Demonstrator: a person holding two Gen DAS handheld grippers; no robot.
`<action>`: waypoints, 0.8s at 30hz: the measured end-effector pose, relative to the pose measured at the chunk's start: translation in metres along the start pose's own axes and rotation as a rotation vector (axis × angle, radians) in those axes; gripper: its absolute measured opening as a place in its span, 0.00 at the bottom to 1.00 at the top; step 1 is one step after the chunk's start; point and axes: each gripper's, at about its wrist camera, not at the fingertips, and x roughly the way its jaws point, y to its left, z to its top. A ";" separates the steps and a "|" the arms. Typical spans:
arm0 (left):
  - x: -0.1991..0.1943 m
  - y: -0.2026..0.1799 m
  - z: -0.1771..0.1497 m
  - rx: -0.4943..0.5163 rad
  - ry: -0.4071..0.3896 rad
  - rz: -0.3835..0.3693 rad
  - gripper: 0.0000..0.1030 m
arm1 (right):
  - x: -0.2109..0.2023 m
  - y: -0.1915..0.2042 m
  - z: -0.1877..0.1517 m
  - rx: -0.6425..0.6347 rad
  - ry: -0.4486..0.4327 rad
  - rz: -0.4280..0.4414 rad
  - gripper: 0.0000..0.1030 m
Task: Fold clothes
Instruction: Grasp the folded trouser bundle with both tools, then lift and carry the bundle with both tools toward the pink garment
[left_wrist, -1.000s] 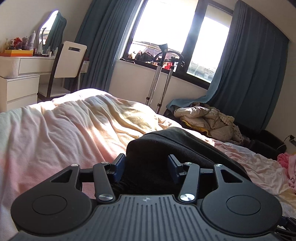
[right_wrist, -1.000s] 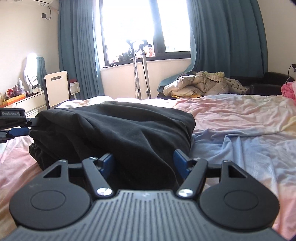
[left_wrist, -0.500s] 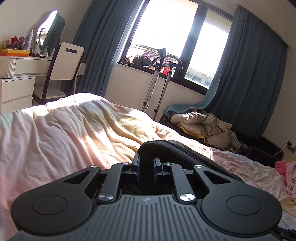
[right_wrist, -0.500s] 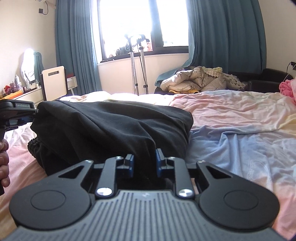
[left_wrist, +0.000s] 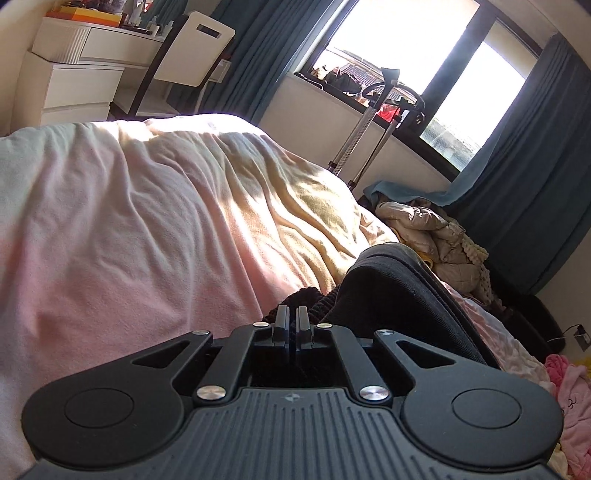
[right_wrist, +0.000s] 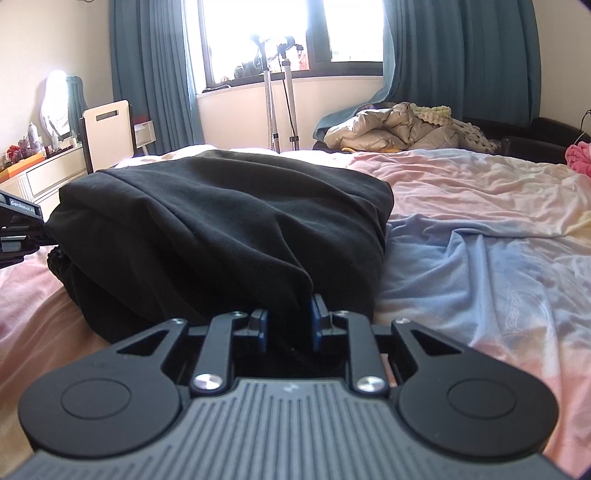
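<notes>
Black garment (right_wrist: 221, 221) bunched mid-frame on pink bedsheet (right_wrist: 480, 229); right gripper (right_wrist: 288, 325) clamped on hem, left gripper (left_wrist: 291, 321) pinched shut at ribbed edge; puffy jacket (right_wrist: 391, 127) upper right.

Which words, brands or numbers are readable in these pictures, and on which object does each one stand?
"GenRobot.AI", last letters partly cut: white print on the left gripper, at the right wrist view's left edge.
Small emblem on each gripper's grey ribbed body: too small to read.
Bottles on the white dresser: labels too blurred.
</notes>
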 end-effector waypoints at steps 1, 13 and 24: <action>-0.005 0.001 -0.001 -0.016 0.019 -0.015 0.05 | -0.003 -0.003 0.000 0.028 -0.015 0.013 0.28; -0.013 0.023 -0.043 -0.418 0.260 -0.321 0.73 | -0.034 -0.033 -0.001 0.327 -0.036 0.128 0.49; 0.029 0.031 -0.069 -0.590 0.264 -0.297 0.81 | -0.023 -0.038 -0.007 0.391 -0.027 0.136 0.54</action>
